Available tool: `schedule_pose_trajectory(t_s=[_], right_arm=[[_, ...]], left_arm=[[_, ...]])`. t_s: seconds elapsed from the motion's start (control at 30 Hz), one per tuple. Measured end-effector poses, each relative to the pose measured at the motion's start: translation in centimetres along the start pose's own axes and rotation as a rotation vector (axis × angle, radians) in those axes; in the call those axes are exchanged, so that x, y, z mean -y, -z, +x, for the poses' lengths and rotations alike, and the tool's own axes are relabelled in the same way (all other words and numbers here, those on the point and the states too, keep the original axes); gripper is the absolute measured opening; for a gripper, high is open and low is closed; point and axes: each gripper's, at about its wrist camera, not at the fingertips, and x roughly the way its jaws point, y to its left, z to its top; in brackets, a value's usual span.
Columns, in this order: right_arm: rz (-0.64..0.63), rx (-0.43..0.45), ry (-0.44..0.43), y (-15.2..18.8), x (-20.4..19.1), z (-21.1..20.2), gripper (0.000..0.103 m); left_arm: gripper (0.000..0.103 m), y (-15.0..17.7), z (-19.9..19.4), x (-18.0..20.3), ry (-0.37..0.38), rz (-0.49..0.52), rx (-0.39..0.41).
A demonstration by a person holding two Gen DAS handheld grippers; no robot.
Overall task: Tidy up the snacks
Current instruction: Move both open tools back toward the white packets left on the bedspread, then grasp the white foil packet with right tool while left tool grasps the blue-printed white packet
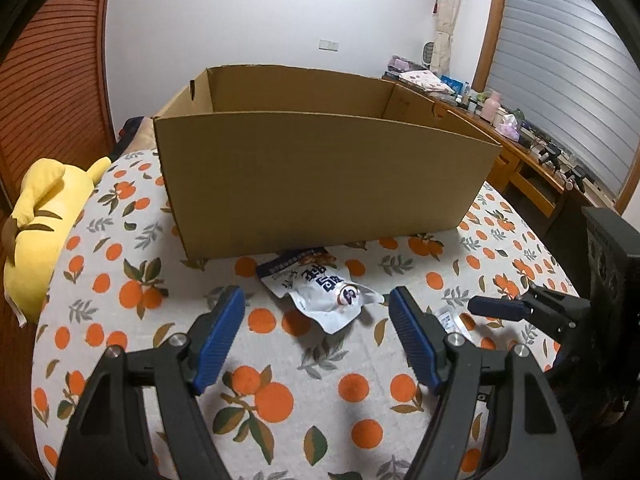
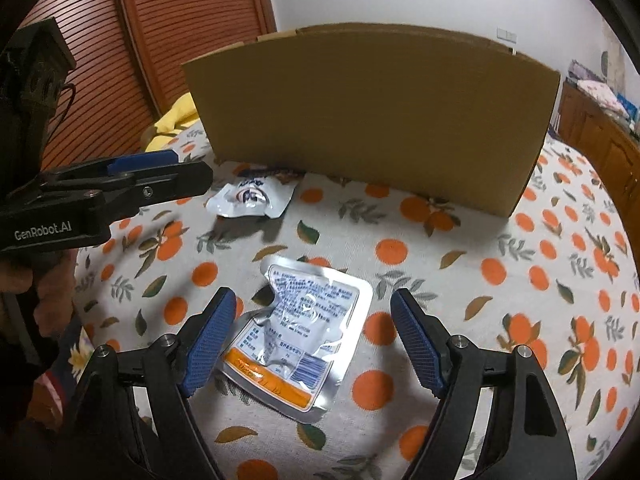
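Surface: a bed covered by a white cloth printed with oranges and leaves (image 1: 320, 380), on which all task items are carried.

Container: a large open-topped brown cardboard box (image 1: 320, 184) is set on the far part of the cloth; its near wall is upright and its inside bottom is not seen from either view.

Item 1: a white foil snack pouch with dark printed lettering (image 1: 324, 292) is laid flat just before the near wall of the box, its far edge at or just under the box's foot. In the right wrist view the same pouch (image 2: 250, 200) is seen at far left.

Item 2: a silver foil snack pouch with blue print and an orange band (image 2: 296, 336) is laid face down and crumpled on the cloth, nearer than the first pouch and well apart from the box.

Left gripper (image 1: 316, 312): black frame, blue ribbed pads, jaws spread wide, nothing held; it is poised near the white pouch, which is framed between the pads but not touched.

Right gripper (image 2: 312, 316): same build, jaws spread wide, nothing held; the silver pouch is framed between its pads, contact with the left pad cannot be told.

Surroundings: a yellow plush toy (image 1: 44, 232) is lodged at the left edge of the bed; a cluttered wooden desk (image 1: 520, 148) is stood at far right.
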Motion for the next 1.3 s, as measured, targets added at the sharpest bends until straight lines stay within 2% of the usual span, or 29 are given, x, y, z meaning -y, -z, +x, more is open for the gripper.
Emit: schedule_pose_trajectory(t_s=[0.3,0.33,0.4,0.5,0.7,0.83,0.93,1.17,1.3], right_arm=[[-0.043,-0.041,0.101,0.6,-0.4,0.5,0.079],[-0.046,-0.042,0.115,0.6,-0.2,0.4,0.074],[-0.043,-0.042,0.126,0.7,0.3,0.2,0.072],[-0.04,-0.04,0.151,0.9,1.2,-0.1,0.058],[0.0,-0.036,0.129,1.2,2.8,-0.8,0.058],[0.065,-0.017,0.106,1.1,3.8,-1.8,0.065],[0.074,-0.021,0.093,1.5,3.8,-2.4,0.065],[0.093,-0.034,0.1,3.0,3.6,-3.2,0.068],[0.069,-0.031,0.131,3.5,3.2,-3.2,0.07]], left_arm=[[0.075,-0.2,0.8,0.3,-0.019,-0.004,-0.01],[0.075,-0.2,1.0,0.4,-0.018,-0.003,-0.014],[0.075,-0.3,1.6,0.7,-0.024,0.004,-0.025],[0.075,-0.5,2.7,0.9,-0.037,0.002,-0.048],[0.075,-0.5,4.3,1.1,-0.047,-0.013,-0.073],[0.075,-0.5,5.3,1.3,-0.068,-0.016,-0.089],[0.075,-0.4,6.0,1.6,-0.066,-0.013,-0.105],[0.079,-0.4,6.7,2.0,-0.078,-0.005,-0.113],[0.079,-0.1,6.9,1.5,-0.059,-0.023,-0.122]])
